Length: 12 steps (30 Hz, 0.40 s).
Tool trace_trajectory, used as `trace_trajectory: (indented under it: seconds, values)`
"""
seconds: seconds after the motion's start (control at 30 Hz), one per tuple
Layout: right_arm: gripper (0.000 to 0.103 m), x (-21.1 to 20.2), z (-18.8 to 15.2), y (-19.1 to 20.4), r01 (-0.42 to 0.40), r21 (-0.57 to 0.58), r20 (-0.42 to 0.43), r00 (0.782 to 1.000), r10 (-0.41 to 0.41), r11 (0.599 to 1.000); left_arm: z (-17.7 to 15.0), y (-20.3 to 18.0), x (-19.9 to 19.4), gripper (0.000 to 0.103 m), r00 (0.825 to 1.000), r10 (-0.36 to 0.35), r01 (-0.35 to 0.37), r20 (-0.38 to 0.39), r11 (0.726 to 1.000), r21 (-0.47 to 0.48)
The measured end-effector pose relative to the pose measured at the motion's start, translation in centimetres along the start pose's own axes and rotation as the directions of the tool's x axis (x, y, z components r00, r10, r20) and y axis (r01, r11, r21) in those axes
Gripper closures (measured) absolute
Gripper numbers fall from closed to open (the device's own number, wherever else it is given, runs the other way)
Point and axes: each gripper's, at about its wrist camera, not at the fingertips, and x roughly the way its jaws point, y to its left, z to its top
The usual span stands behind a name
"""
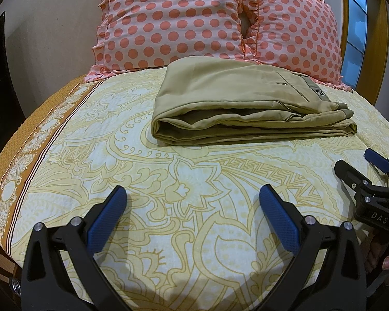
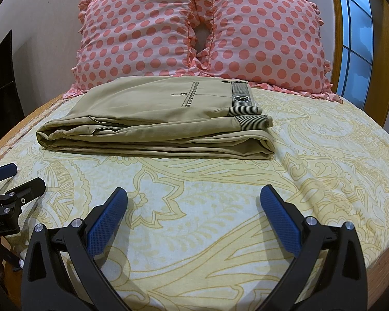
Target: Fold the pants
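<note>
Folded pants (image 1: 246,101) lying on the bed (image 1: 194,181).
Left gripper (image 1: 193,194) and right gripper (image 2: 193,194) are hovering wide open, holding nothing.

We see a bed (image 2: 311,160) in a yellow floral sheet bearing folded khaki pants (image 2: 153,119) and, apparently resting against the wall, two polka-dot pillows (image 2: 142,33).

Pants label (image 2: 240,99): too small to read.
Pillows (image 1: 168,20): tops cut off by the upper edge — lower edges hidden behind the pants (image 1: 236,98).
Right claw (image 1: 360,165): body runs off the right edge.
Window (image 2: 355,39): only a strip — panes blurred.
</note>
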Motion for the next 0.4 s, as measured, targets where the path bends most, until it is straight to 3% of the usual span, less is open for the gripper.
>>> trace_trajectory:
  seconds: [0.4]
  values:
    - [0.001,0.0,-0.03,-0.03,0.0,0.0,0.001,1.0,0.0,1.0,0.0,0.04,0.0,0.002,1.0,-0.001,0.001,0.003,1.0,0.003]
